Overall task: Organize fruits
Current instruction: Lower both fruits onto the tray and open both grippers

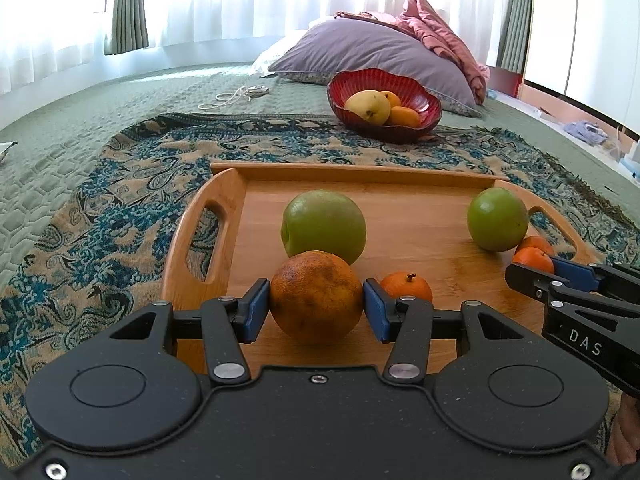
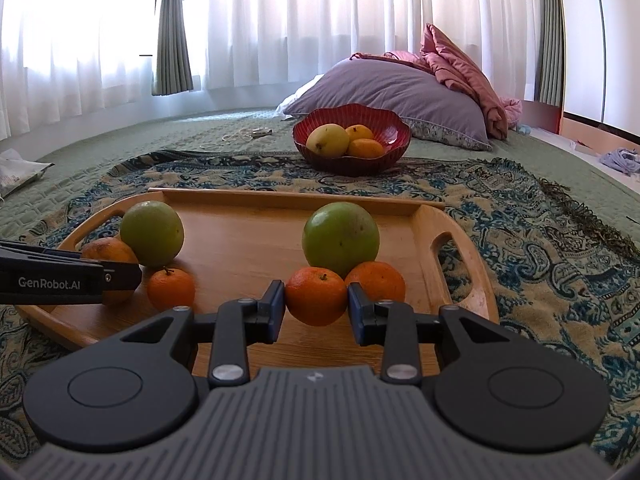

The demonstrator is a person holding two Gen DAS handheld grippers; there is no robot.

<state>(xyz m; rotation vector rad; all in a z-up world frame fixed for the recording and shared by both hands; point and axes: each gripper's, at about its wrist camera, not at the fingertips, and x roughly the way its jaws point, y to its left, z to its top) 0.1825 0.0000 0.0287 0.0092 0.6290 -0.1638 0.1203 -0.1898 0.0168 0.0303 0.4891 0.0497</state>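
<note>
Here, your left gripper (image 1: 316, 306) is clamped on the one large orange (image 1: 316, 295), both blue pads pressed to its sides, at the near left of the wooden tray (image 1: 420, 178). Your right gripper (image 2: 316, 308) grips one mandarin (image 2: 316, 296) at the tray's near right, pads touching it on both sides.

On the tray, counted:
- Green apples, two: one (image 1: 324, 227) just behind the large orange, one (image 2: 341, 239) just behind the gripped mandarin.
- Large orange, one, as above.
- Mandarins, three: the gripped one; a second (image 2: 376, 280) touching it on its right, against the same apple; a third (image 2: 171, 289) standing alone near the left gripper.

In the red bowl (image 2: 394, 140), beyond the tray and apart from it:
- Yellow fruit, one (image 2: 327, 141), possibly a mango.
- Orange fruits, two (image 2: 366, 148), just beside the yellow one.

Surface: the tray and bowl sit on a patterned blue and tan throw (image 2: 520, 216), spread over a green quilted bedspread (image 1: 60, 152).

Room: a purple pillow (image 2: 392, 88) and a bunched pink blanket (image 2: 460, 60) lie behind the bowl. A white cable (image 1: 230, 98) rests on the bedspread. White sheer curtains (image 2: 300, 20) with grey-green drapes (image 2: 172, 40) cover the bright windows.
</note>
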